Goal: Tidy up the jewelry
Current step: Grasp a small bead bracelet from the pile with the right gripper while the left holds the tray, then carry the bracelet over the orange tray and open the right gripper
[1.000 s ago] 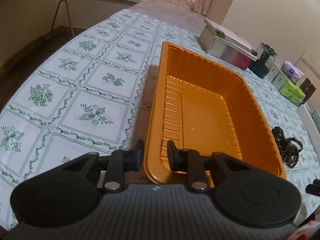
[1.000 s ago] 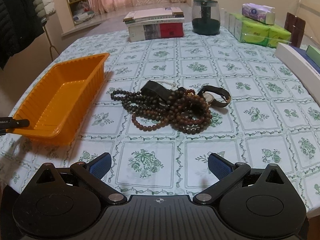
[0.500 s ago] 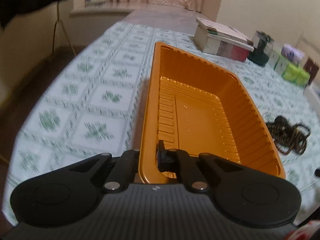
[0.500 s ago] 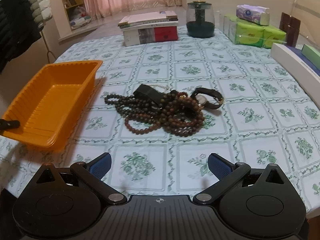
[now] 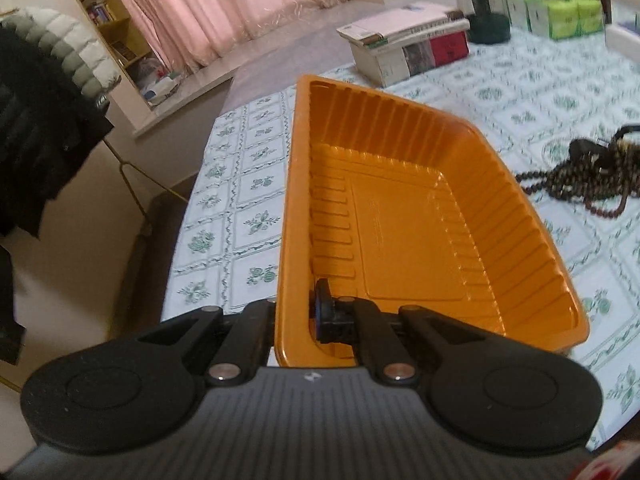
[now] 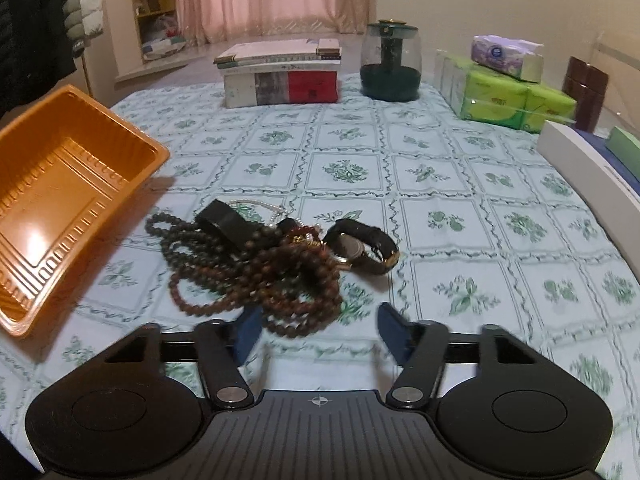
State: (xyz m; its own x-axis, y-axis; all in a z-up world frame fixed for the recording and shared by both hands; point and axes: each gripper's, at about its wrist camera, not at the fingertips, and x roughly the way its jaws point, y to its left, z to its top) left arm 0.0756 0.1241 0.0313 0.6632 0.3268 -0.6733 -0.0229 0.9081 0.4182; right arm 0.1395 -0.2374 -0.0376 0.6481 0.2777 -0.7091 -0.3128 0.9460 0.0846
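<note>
An empty orange plastic tray (image 5: pixel 400 220) is clamped by its near wall in my left gripper (image 5: pixel 294 312), one finger inside and one outside; the tray (image 6: pixel 60 184) hangs tilted above the tablecloth at the left. A tangle of dark bead strands (image 6: pixel 256 264) lies mid-table with a black band (image 6: pixel 224 218), a thin pearl chain (image 6: pixel 260 204) and a wristwatch (image 6: pixel 356 246). My right gripper (image 6: pixel 320 332) sits low at the pile's near edge, jaws closing. The nearest bead loop lies between the blue pads (image 6: pixel 246 336), which do not press on it. The beads (image 5: pixel 580 180) show right of the tray.
A stack of books (image 6: pixel 280 76), a dark green jar (image 6: pixel 390 66) and green tissue packs (image 6: pixel 508 96) line the far side. A white box (image 6: pixel 580 160) runs along the right edge. A jacket (image 5: pixel 40 120) hangs beyond the table's left edge.
My left gripper shut on the tray's near wall, then rose and rolled, lifting and tilting the tray. My right gripper moved forward to the bead pile and its jaws narrowed.
</note>
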